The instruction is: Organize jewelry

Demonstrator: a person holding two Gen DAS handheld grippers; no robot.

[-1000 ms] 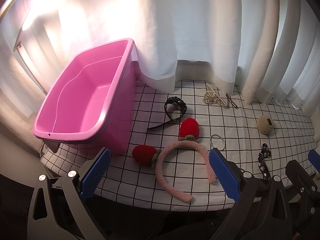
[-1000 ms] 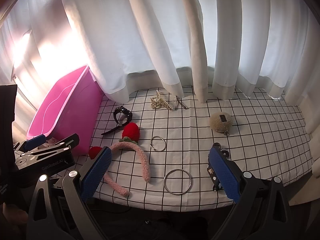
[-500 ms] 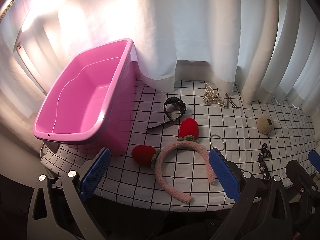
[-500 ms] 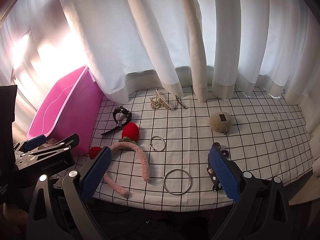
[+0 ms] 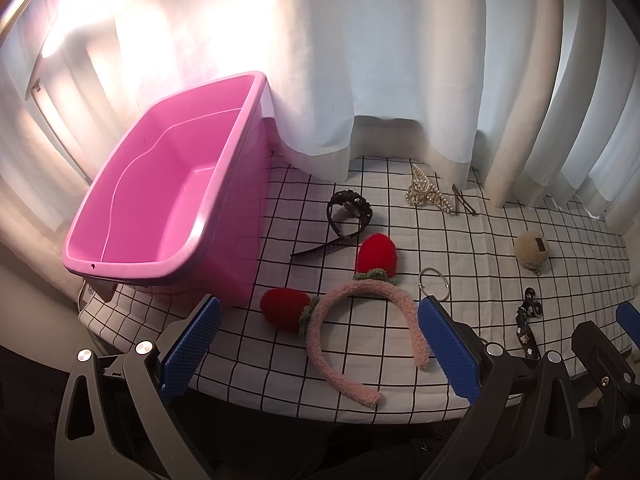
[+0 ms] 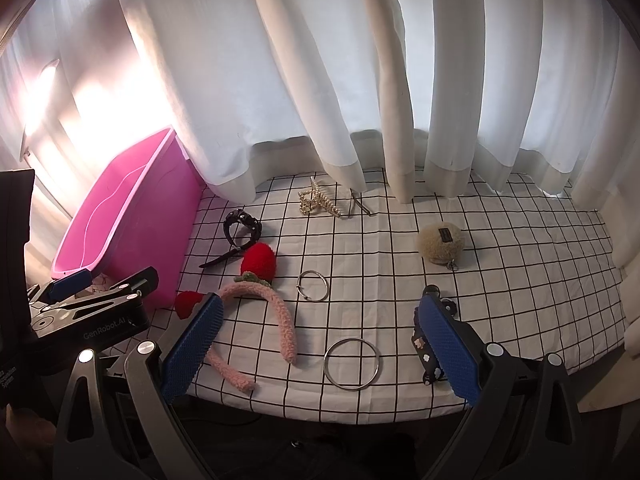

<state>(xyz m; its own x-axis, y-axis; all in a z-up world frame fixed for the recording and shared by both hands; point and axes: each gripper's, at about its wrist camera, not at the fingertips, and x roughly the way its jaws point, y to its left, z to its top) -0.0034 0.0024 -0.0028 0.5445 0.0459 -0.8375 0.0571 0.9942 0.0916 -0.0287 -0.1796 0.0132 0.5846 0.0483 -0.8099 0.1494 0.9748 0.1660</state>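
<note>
Nothing has moved; fuzzy pink headband (image 5: 352,332) bears red strawberries.

Right wrist view: the right gripper (image 6: 320,350) hangs with its blue-padded jaws spread wide over the near edge of a black-and-white checked cloth (image 6: 520,272), holding nothing, with the left gripper (image 6: 92,296) at the left margin beside a pink bin (image 6: 132,216). Between the pads lie a large metal ring (image 6: 351,363) and one end of a pink fuzzy headband (image 6: 280,320) bearing red strawberries (image 6: 259,261). Farther back lie a small ring (image 6: 312,285), a black watch (image 6: 242,226), a pearl hair claw (image 6: 318,202), a beige pompom (image 6: 441,241) and white curtains (image 6: 360,80).
</note>
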